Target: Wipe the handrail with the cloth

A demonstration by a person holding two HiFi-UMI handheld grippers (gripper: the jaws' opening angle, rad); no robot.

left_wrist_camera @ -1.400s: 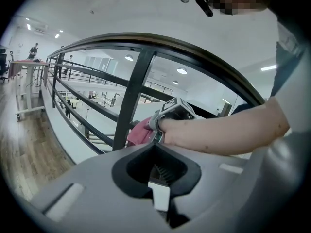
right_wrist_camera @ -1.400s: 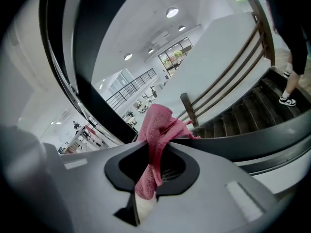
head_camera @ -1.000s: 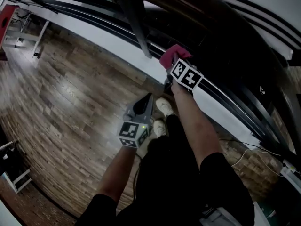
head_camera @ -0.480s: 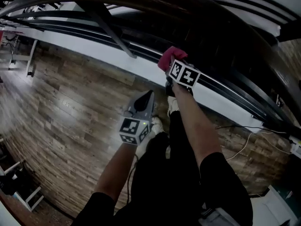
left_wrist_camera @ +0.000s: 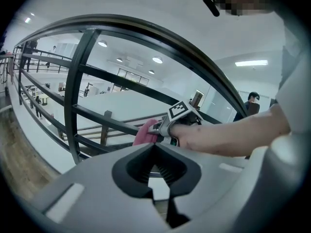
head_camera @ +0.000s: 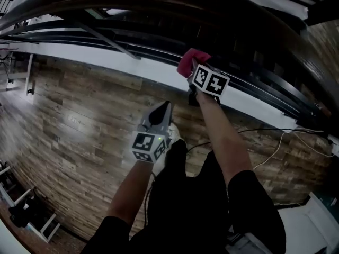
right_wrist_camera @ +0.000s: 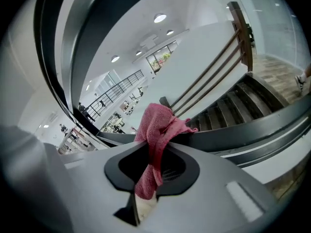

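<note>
Wiping step, apparently mid-stroke. Right gripper (head_camera: 195, 72) at upper centre of the head view, clenched on a pink cloth (head_camera: 190, 61). Same cloth (right_wrist_camera: 158, 125) pinched at mid-frame of the right gripper view, loose end hanging down inside the jaws, bunched end draped over a grey bar (right_wrist_camera: 233, 130) of the railing and touching it. From the left gripper view, cloth (left_wrist_camera: 145, 134) at centre frame against a lower bar, well under the broad curved handrail (left_wrist_camera: 146, 33) arching across the top.

Left gripper (head_camera: 163, 110) at centre of the head view, over the wood floor (head_camera: 79, 120), clenched on nothing, tips together (left_wrist_camera: 156, 147), apart from the railing.

Next move, as a judgement: slide sideways along the bar with steady pressure, pinch kept firm so the cloth does not pull free, then up to the handrail itself, which looks untouched from here.

Hard to make out: actual contact patch, hidden behind the bunched fabric; how much of the bar is clean or dirty. Handrail dark in the head view, cut off at the upper edge, hardly separable from the bars behind it. Stairs (right_wrist_camera: 252, 106) at right of the right gripper view only partly visible.
</note>
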